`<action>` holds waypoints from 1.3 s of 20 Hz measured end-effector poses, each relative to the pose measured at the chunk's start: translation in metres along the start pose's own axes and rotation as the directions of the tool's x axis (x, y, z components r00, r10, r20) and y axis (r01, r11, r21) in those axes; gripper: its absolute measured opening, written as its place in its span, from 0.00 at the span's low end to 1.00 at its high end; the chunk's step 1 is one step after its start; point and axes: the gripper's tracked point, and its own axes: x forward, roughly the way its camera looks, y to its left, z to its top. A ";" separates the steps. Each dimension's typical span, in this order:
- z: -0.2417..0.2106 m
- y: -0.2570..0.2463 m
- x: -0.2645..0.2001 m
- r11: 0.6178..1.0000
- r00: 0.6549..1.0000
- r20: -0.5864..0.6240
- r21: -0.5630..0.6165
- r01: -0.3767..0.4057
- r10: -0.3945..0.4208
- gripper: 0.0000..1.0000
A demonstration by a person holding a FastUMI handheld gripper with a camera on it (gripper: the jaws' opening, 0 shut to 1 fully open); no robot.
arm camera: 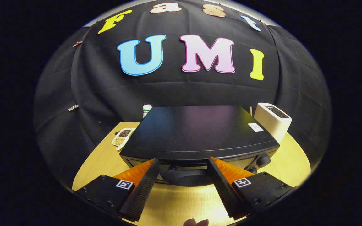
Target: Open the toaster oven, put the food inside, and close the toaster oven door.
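A wooden table carries the black toaster oven, which sits just ahead of the jaws with its front and dark door handle between them. Beyond the right jaw stands a cream-coloured box-shaped appliance; beyond the left, a divided snack dish and a small white bottle. The gripper holds its jaws apart, gripping nothing.

Glossy toaster oven (wooden table)
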 end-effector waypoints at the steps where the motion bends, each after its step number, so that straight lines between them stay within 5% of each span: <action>1: -0.001 0.000 0.003 1.000 1.000 0.007 -0.004 0.011 -0.011 1.00; 6: -0.016 0.003 0.001 0.992 1.000 -0.002 -0.129 0.014 -0.014 1.00; 15: -0.045 0.002 -0.038 1.000 0.999 -0.025 0.013 -0.023 0.023 1.00; 26: -0.130 -0.010 -0.072 0.998 0.979 -0.203 0.055 -0.024 0.035 0.99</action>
